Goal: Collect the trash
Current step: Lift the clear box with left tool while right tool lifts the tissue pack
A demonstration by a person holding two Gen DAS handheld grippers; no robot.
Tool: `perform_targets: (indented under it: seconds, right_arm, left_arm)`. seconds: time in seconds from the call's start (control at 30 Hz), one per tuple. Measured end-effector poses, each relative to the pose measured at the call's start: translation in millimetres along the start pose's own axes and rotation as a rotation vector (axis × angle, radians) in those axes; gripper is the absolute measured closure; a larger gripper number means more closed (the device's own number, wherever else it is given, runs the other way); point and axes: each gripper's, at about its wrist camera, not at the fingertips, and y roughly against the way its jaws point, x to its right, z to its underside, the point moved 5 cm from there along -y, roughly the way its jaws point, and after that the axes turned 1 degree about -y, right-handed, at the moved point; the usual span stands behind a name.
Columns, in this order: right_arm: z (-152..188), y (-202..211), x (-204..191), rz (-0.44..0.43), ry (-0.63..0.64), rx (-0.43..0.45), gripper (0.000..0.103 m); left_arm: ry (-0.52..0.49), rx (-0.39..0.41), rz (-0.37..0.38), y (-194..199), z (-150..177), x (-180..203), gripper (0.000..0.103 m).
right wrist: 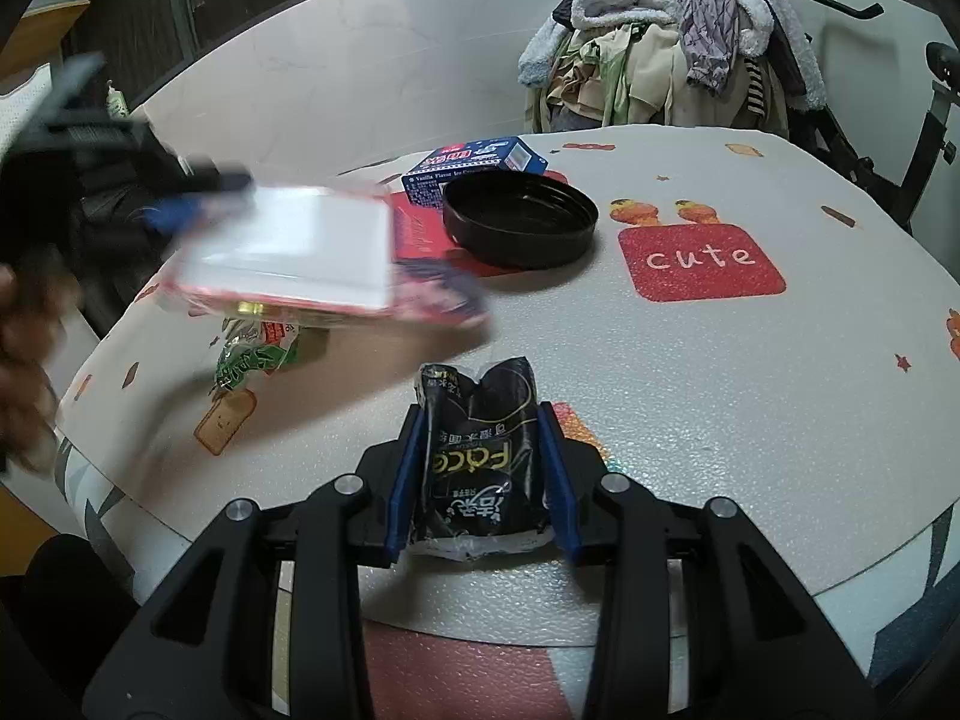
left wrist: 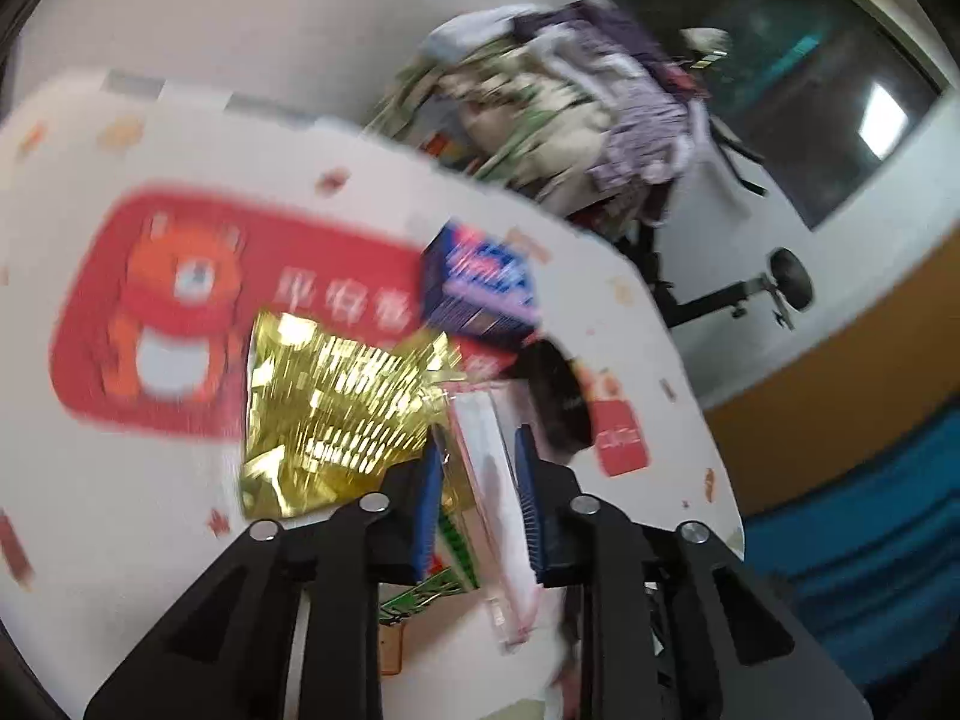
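My right gripper (right wrist: 483, 420) is shut on a black snack wrapper (right wrist: 477, 462) with gold and white print, held just above the table (right wrist: 690, 372). My left gripper (left wrist: 474, 450) is shut on a clear and pink plastic package (left wrist: 489, 480); in the right wrist view that package (right wrist: 288, 252) hangs, blurred, over the table's left side with the left gripper's fingers (right wrist: 174, 210) on its far end. A crumpled gold foil wrapper (left wrist: 336, 414) lies under the left gripper. A green and white wrapper (right wrist: 255, 354) lies on the table beneath the package.
A blue ice cream box (right wrist: 474, 165) and a black round lid (right wrist: 519, 216) sit at the table's far side. A chair piled with clothes (right wrist: 666, 42) stands behind the table. The tablecloth has a red "cute" patch (right wrist: 699, 261).
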Motion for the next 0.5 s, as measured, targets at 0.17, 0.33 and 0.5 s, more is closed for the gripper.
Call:
perform_targets:
  seconds: [0.17,0.33,0.5]
  right_arm:
    - [-1,1,2,0.003,-0.003,0.004,0.064]
    - [0,2,1,0.0,-0.004,0.009,0.064]
    - [-2,12,-4,0.009,0.016,0.031,0.064]
  left_arm:
    - [-0.133,0.074,0.023,41,-21,34,0.088]
    - [-0.18,0.098,0.034,62,-24,48,0.089]
    - [-0.177,0.093,0.056,78,-16,51,0.089]
